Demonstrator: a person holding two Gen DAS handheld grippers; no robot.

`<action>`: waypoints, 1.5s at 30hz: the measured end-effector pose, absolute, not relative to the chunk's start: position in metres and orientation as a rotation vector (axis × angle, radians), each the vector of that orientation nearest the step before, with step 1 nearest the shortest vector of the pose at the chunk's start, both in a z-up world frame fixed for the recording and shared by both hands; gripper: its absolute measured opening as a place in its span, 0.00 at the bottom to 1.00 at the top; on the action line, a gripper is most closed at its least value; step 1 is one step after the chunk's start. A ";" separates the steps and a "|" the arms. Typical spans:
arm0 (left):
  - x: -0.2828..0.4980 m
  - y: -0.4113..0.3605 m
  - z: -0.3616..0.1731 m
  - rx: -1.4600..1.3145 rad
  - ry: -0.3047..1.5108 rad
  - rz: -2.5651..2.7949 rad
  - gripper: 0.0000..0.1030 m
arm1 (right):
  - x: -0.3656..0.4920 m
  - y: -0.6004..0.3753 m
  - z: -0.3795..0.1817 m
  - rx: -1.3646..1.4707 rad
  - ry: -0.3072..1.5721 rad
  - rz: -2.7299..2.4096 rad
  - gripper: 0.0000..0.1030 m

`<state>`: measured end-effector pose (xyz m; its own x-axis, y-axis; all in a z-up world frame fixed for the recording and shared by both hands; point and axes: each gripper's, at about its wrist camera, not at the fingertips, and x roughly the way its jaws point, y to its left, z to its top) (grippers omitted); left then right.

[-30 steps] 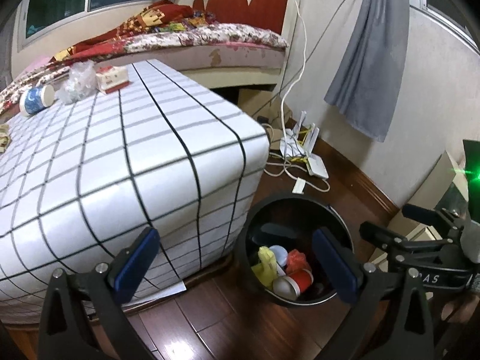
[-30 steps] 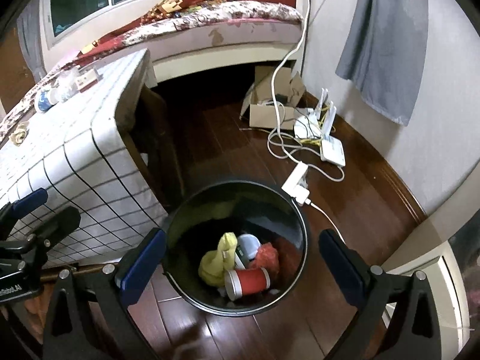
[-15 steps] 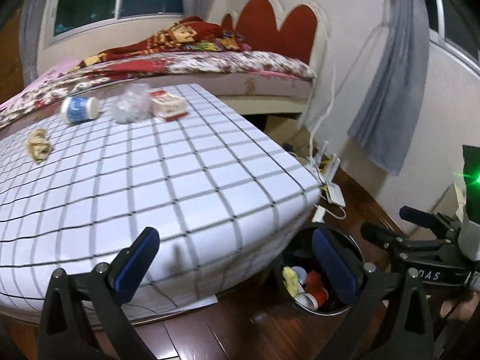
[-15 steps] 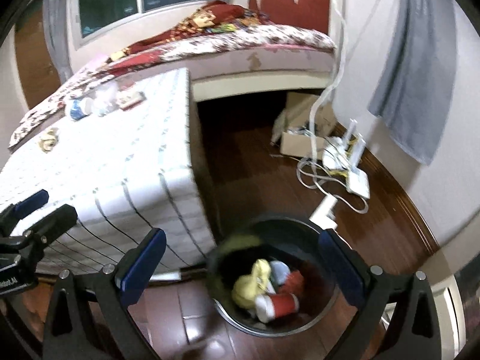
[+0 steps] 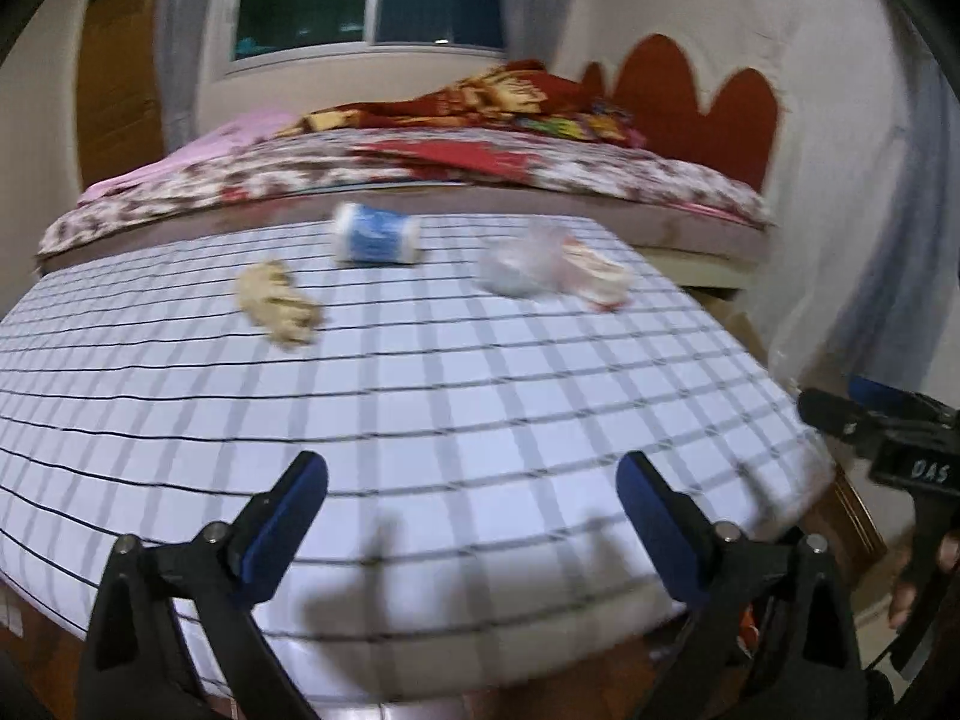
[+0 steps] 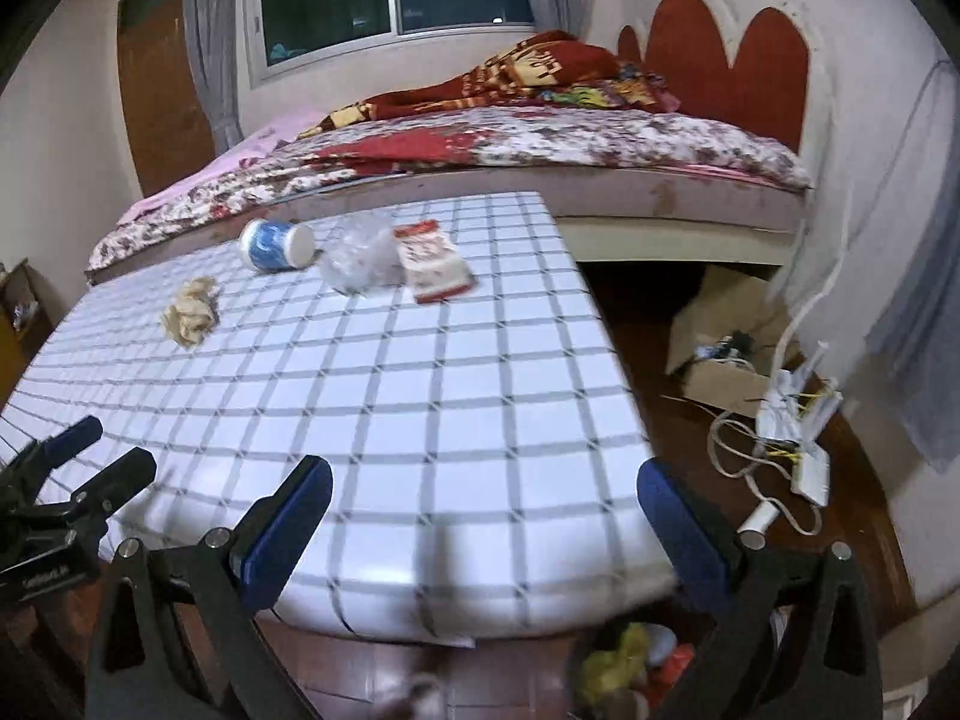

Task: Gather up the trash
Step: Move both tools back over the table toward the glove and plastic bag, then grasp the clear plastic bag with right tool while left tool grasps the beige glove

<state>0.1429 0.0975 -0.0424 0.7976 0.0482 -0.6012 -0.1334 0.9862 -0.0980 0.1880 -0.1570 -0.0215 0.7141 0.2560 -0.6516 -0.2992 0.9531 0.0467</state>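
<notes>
The left gripper (image 5: 471,516) is held over the near edge of the checked surface (image 5: 456,396), angled downward toward it. Its blue-padded fingers (image 5: 285,519) are spread wide but are closing slightly, and nothing is seen between them. The right gripper (image 6: 486,531) is held just beside it, over the near right corner of the surface, tilted down in the same manner, with its fingers (image 6: 288,528) spread wide and nothing between them. Each gripper is seen at the edge of the other's view. Part of a hand (image 5: 912,588) is glimpsed on the right gripper's handle in the left view.

The trash is found on the far part of the surface, toward the bed (image 6: 540,144). A crumpled brown paper (image 6: 191,310) is seen at the far left. A blue and white cup (image 6: 277,245), lying on its side, is placed behind and to the right of the paper. A crumpled clear plastic wrapper (image 6: 360,258) is seen to the right of the cup, and a red and white pack (image 6: 435,267) is touching it or just beside it, nearest the surface's right edge. All four pieces are well apart from both grippers.

A bin (image 6: 636,666) with coloured scraps inside is partly seen on the floor below the surface's near right corner.
</notes>
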 end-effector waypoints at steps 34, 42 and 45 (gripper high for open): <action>0.312 0.237 -0.073 -0.188 0.813 0.223 0.72 | 0.406 0.033 -0.068 -0.074 0.910 0.408 0.81; 0.305 0.245 -0.080 -0.219 0.791 0.179 0.29 | 0.395 0.045 -0.066 -0.113 0.867 0.463 0.51; 0.293 0.243 -0.076 -0.230 0.765 0.160 0.25 | 0.377 0.043 -0.062 -0.138 0.815 0.490 0.51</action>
<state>0.2928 0.2435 -0.0764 0.7110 0.0597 -0.7007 -0.2259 0.9630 -0.1472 0.3774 0.0433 -0.0622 0.5817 0.3657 -0.7266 -0.4698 0.8802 0.0669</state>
